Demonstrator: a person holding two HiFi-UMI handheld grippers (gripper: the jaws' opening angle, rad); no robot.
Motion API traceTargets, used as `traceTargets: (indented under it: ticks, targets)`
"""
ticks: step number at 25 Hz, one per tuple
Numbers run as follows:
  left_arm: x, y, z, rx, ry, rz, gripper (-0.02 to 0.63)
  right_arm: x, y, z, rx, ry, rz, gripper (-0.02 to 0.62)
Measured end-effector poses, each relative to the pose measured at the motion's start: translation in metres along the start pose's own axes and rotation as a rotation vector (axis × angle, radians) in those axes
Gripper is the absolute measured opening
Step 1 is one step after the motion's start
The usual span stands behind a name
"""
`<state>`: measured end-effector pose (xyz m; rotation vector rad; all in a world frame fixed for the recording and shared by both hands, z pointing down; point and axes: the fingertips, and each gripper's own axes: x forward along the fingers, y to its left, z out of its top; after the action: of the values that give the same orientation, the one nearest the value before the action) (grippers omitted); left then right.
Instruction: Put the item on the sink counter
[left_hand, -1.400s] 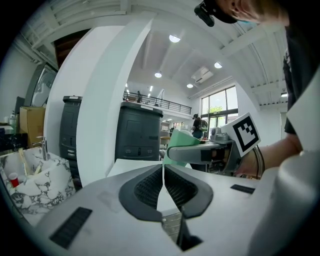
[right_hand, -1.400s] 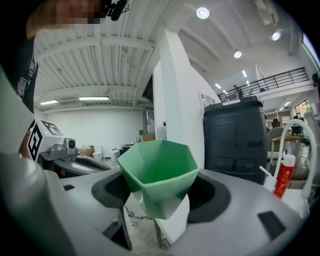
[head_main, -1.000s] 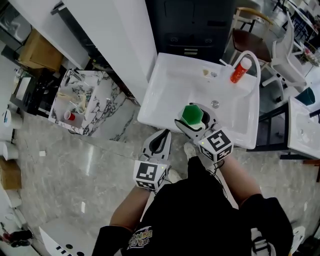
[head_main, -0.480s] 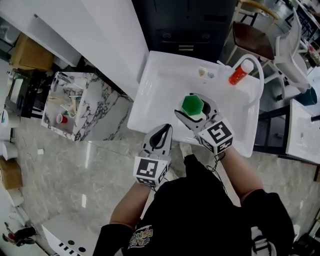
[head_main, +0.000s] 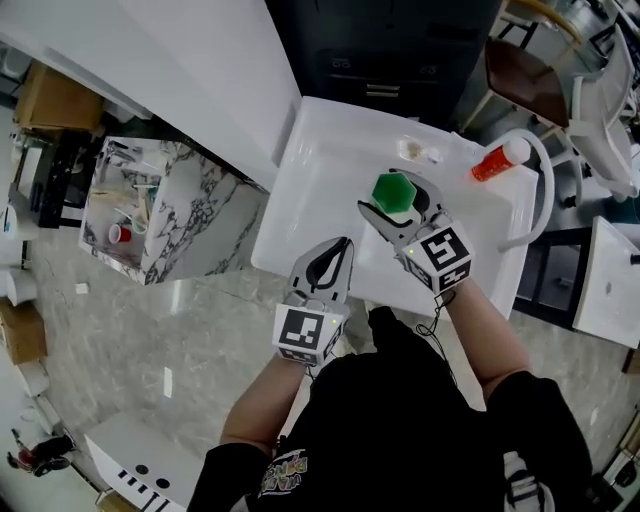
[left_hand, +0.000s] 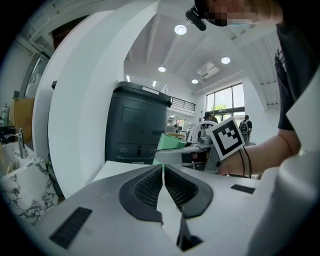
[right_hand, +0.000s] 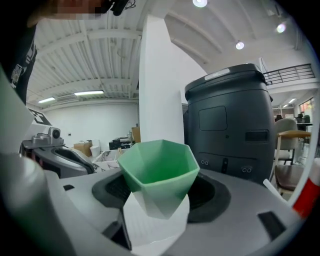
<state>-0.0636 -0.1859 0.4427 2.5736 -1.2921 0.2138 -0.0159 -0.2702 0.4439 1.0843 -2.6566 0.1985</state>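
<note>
My right gripper (head_main: 397, 203) has its jaws spread wide and closed on the faceted plastic cup (head_main: 391, 188), green above and white below, which sits upright between my pads. In the head view the cup hangs over the basin of the white sink (head_main: 322, 170). My left gripper (head_main: 338, 248) has its jaws pressed together with nothing in them, at the sink's near edge. A red bottle with a white cap (head_main: 494, 160) lies on the far right rim.
</note>
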Motion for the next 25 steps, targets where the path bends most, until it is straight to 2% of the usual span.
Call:
traceTargets:
  ticks: [9,20,25]
  targets:
    - [0.033,0.018,-0.008,-0.023,0.021,0.019,0.023,0.048,-0.043,-0.023,0.018,0.024,-0.015,0.367]
    - [0.063,0.03,-0.018,-0.061,0.051,0.031,0.023,0.093,-0.098,-0.062,0.038,0.056,-0.076,0.367]
    - [0.074,0.033,-0.022,-0.081,0.058,0.036,0.023,0.109,-0.114,-0.078,0.007,0.074,-0.091,0.367]
